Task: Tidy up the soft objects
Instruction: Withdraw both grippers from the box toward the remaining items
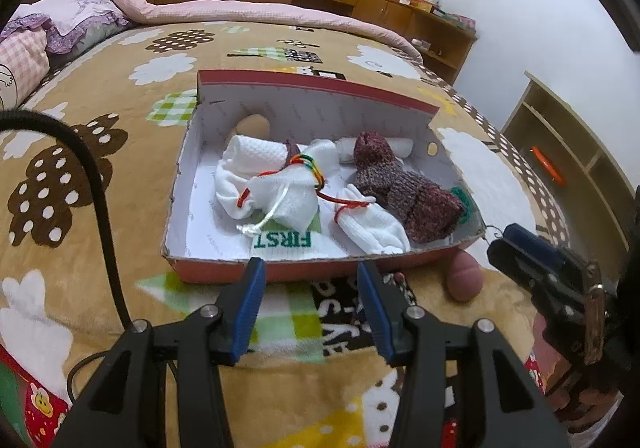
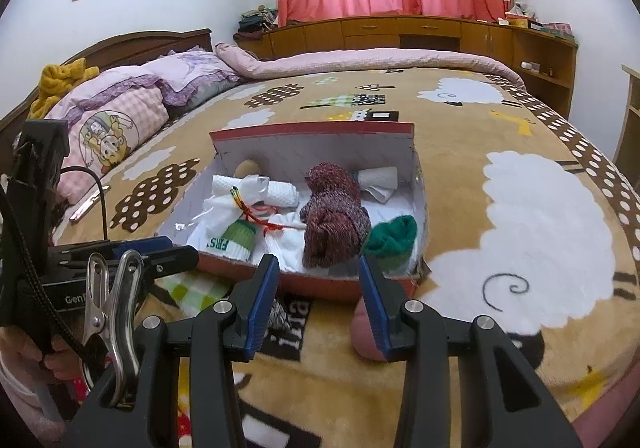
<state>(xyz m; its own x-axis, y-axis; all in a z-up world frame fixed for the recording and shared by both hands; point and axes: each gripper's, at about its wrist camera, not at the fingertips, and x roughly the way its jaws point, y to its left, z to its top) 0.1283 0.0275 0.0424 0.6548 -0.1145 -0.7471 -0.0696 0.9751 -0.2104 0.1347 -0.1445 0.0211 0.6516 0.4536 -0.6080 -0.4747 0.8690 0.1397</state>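
Hovering short of the shoebox [image 1: 224, 272], the left gripper [image 1: 311, 270] and right gripper [image 2: 319, 266] both stand parted and empty. Ahead of their tips, inside the box (lid upright behind), lie white socks [image 1: 280, 184], a maroon knit [image 1: 404, 192] and a green sock [image 2: 394, 238].

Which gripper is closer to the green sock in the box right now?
Right. The right gripper hovers open at the box's near wall, just in front of the green sock. The left gripper, also open, sits further along that wall, near the white socks.
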